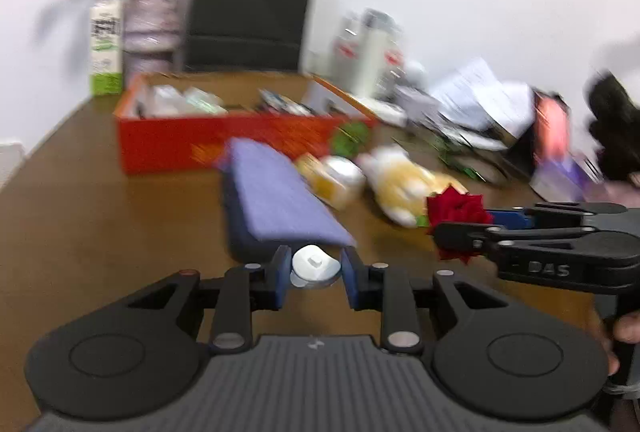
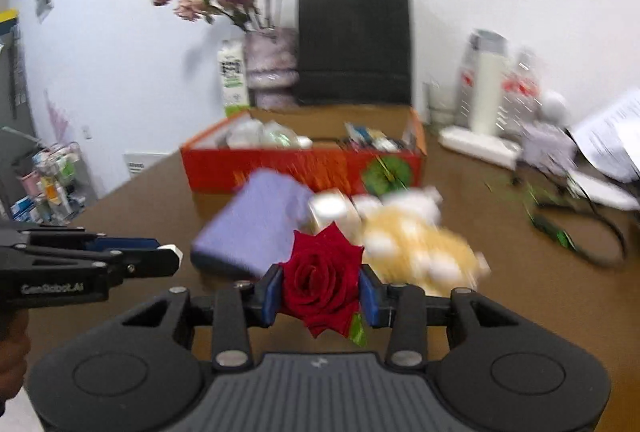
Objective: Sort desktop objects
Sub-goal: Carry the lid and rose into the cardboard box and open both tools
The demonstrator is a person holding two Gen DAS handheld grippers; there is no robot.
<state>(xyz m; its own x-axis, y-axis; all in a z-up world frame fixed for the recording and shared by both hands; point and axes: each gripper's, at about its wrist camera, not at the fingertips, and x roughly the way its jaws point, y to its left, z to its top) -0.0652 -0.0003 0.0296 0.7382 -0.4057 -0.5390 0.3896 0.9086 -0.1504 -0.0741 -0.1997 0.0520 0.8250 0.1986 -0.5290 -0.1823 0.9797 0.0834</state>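
Observation:
My left gripper (image 1: 316, 272) is shut on a small white round object (image 1: 314, 266), held above the brown table (image 1: 100, 232). My right gripper (image 2: 322, 290) is shut on a red rose (image 2: 320, 280), which also shows at the right of the left wrist view as the red rose (image 1: 456, 210). In front of both lie a purple pouch (image 1: 276, 196), a pale jar (image 1: 340, 180) and a yellow-and-white plush toy (image 1: 404, 188). Behind them stands an open orange box (image 2: 280, 164) with several items inside. The left gripper (image 2: 168, 256) shows at the left edge of the right wrist view.
At the back stand a black paper bag (image 2: 354, 44), a vase of dried pink flowers (image 2: 268, 64) and a green-and-white carton (image 2: 233, 80). White bottles (image 2: 486, 92), papers (image 2: 616, 136) and a dark cable (image 2: 600, 232) crowd the right side. A hand (image 1: 628, 328) grips the right tool.

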